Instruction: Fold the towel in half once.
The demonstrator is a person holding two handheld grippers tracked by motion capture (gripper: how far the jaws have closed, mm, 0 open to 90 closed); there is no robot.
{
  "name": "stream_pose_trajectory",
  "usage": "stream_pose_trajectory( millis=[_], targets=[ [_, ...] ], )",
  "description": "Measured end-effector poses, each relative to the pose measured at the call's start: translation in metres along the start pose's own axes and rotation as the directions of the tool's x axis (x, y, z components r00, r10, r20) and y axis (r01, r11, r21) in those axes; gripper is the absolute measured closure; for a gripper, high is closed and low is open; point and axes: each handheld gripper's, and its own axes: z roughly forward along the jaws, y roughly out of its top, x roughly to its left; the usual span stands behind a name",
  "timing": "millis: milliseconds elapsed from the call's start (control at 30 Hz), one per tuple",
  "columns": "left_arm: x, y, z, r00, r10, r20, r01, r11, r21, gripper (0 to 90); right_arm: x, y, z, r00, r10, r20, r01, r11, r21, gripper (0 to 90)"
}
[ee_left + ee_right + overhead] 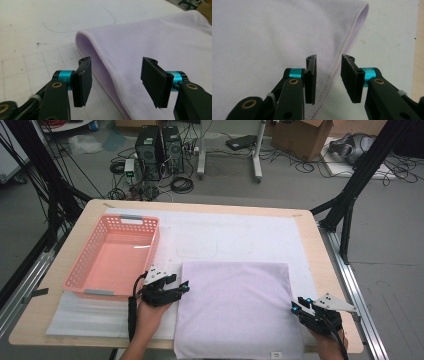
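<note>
A folded lilac towel (237, 310) lies on the white mat near the table's front edge. My left gripper (184, 287) sits at the towel's left side, jaws open. In the left gripper view the rounded fold of the towel (162, 37) runs between the pads of that gripper (116, 82) without touching them. My right gripper (301, 303) is at the towel's right side. In the right gripper view the stitched hem of the towel (274, 37) passes through the narrow gap of that gripper (328, 77), and the pads stand apart from it.
An empty pink plastic basket (112, 260) stands on the left half of the table, just behind my left hand. The white mat (225, 235) covers most of the wooden table (310, 235). Computers, cables and boxes lie on the floor beyond.
</note>
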Motion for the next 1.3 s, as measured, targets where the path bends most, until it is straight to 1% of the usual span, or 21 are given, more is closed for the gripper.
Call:
stream_pose_trajectory(
  millis=[100,133,167,200,233,300,367,400,433,500,600,633,733,833,867,900,967,1100,1167,1267,1300],
  targets=[
    [0.005,0.01,0.011,0.9996,-0.001,-0.028,0.002,0.9996,0.028,42.3,-0.002,-0.001,-0.004,0.9998,0.019,0.003,-0.019,1.0,-0.013,63.9],
    [0.006,0.013,0.014,0.9994,0.005,-0.035,-0.004,0.9987,0.05,42.1,-0.003,-0.002,-0.005,0.9997,0.024,0.006,-0.024,1.0,-0.015,63.9],
    [0.008,0.017,0.018,0.9983,0.018,-0.056,-0.015,0.998,0.062,41.9,-0.004,-0.002,-0.005,0.9996,0.028,0.006,-0.028,0.999,-0.017,63.9],
    [0.009,0.018,0.02,0.9977,0.014,-0.066,-0.011,0.999,0.044,41.9,-0.005,-0.003,-0.006,0.9995,0.032,0.007,-0.031,0.999,-0.019,63.8],
    [0.013,0.021,0.022,0.997,-0.009,-0.076,0.011,0.9994,0.033,42.0,-0.005,-0.003,-0.006,0.9993,0.038,0.006,-0.038,0.999,-0.018,63.6],
    [0.02,0.026,0.029,0.9952,-0.026,-0.094,0.031,0.9983,0.05,42.0,-0.006,-0.003,-0.006,0.999,0.045,0.007,-0.045,0.999,-0.018,62.0],
    [0.022,0.031,0.035,0.9952,-0.024,-0.095,0.03,0.9975,0.064,42.1,-0.007,-0.004,-0.006,0.9987,0.05,0.005,-0.05,0.999,-0.02,60.3],
    [0.022,0.032,0.038,0.9956,-0.008,-0.094,0.015,0.9977,0.066,42.2,-0.007,-0.003,-0.006,0.9983,0.059,0.002,-0.059,0.998,-0.023,59.2],
    [0.021,0.035,0.044,0.9964,0.001,-0.085,0.007,0.9959,0.09,42.8,-0.009,-0.003,-0.006,0.9973,0.073,-0.005,-0.073,0.997,-0.027,58.3],
    [0.019,0.037,0.051,0.9972,0.004,-0.075,0.004,0.9936,0.113,43.1,-0.011,0.0,-0.004,0.994,0.106,-0.028,-0.107,0.993,-0.042,55.1],
    [0.017,0.035,0.061,0.9966,0.009,-0.082,0.002,0.9918,0.128,43.2,-0.015,0.004,-0.002,0.9889,0.141,-0.047,-0.143,0.988,-0.053,51.6],
    [0.017,0.033,0.064,0.9957,0.017,-0.091,-0.003,0.9894,0.145,42.9,-0.017,0.005,-0.001,0.9888,0.141,-0.049,-0.143,0.988,-0.058,51.6],
    [0.016,0.034,0.064,0.9916,0.015,-0.129,0.002,0.9912,0.133,41.9,-0.023,0.009,0.004,0.9867,0.153,-0.056,-0.156,0.986,-0.056,50.7],
    [0.018,0.034,0.064,0.9826,0.016,-0.185,0.009,0.9914,0.13,36.7,-0.031,0.017,0.017,0.9848,0.164,-0.057,-0.166,0.986,-0.033,48.4],
    [0.018,0.034,0.064,0.9818,0.008,-0.189,0.017,0.9916,0.128,36.9,-0.033,0.019,0.021,0.9848,0.166,-0.053,-0.167,0.986,-0.024,47.9],
    [0.017,0.034,0.065,0.981,0.018,-0.193,0.007,0.9912,0.132,37.3,-0.035,0.022,0.026,0.9845,0.168,-0.05,-0.169,0.986,-0.009,47.9],
    [0.013,0.034,0.067,0.9777,0.059,-0.202,-0.029,0.9883,0.15,37.7,-0.042,0.029,0.039,0.9827,0.18,-0.046,-0.178,0.984,0.028,47.5],
    [0.013,0.034,0.067,0.9768,0.086,-0.196,-0.053,0.9849,0.165,41.1,-0.052,0.04,0.064,0.9814,0.191,-0.021,-0.189,0.979,0.071,45.5],
    [0.012,0.034,0.066,0.9796,0.099,-0.175,-0.071,0.9839,0.164,44.4,-0.054,0.042,0.074,0.9837,0.179,-0.02,-0.176,0.979,0.099,43.0],
    [0.008,0.033,0.066,0.9829,0.134,-0.127,-0.112,0.9798,0.166,62.6,-0.056,0.043,0.079,0.9844,0.175,-0.017,-0.172,0.98,0.096,41.0],
    [0.007,0.033,0.066,0.9855,0.123,-0.117,-0.102,0.9807,0.167,68.6,-0.056,0.043,0.079,0.9859,0.167,-0.015,-0.165,0.982,0.096,42.1]
  ],
)
